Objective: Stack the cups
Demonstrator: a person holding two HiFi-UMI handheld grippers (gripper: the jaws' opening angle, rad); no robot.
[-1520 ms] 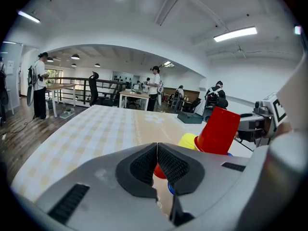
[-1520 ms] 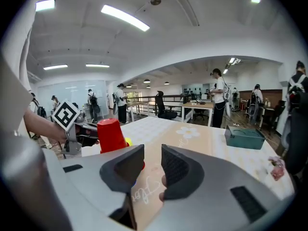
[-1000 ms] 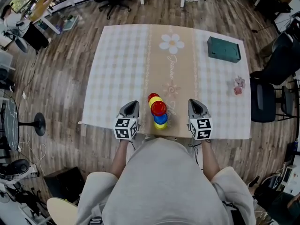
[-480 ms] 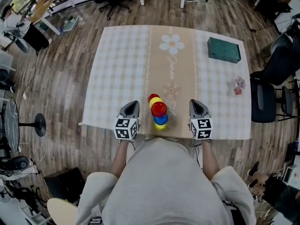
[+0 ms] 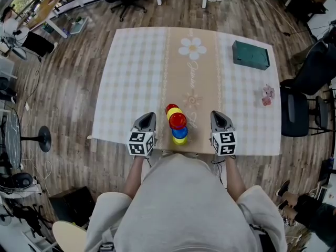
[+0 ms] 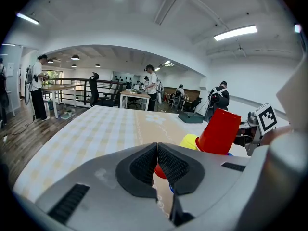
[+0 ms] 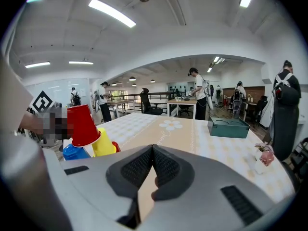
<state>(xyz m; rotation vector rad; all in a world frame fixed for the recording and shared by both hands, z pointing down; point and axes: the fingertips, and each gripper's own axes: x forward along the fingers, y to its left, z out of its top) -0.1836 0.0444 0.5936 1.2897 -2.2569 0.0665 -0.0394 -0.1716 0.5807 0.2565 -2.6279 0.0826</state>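
Observation:
A small pile of upturned cups stands near the table's front edge between my two grippers. On top is a red cup [image 5: 178,121], also seen as the red cup [image 6: 219,131] and the red cup [image 7: 83,125]. Under and beside it are a yellow cup [image 7: 103,143], a blue cup [image 5: 179,133], another yellow cup [image 5: 179,140] and a red cup [image 5: 170,109] behind. My left gripper [image 5: 146,121] is just left of the pile, my right gripper [image 5: 219,118] just right. Both are shut and hold nothing.
The table [image 5: 131,72] has a checked cloth with a beige runner and a flower print [image 5: 192,48]. A green box [image 5: 251,55] lies at the far right and a small pink object [image 5: 268,95] near the right edge. Office chairs [image 5: 299,114] stand beside the table.

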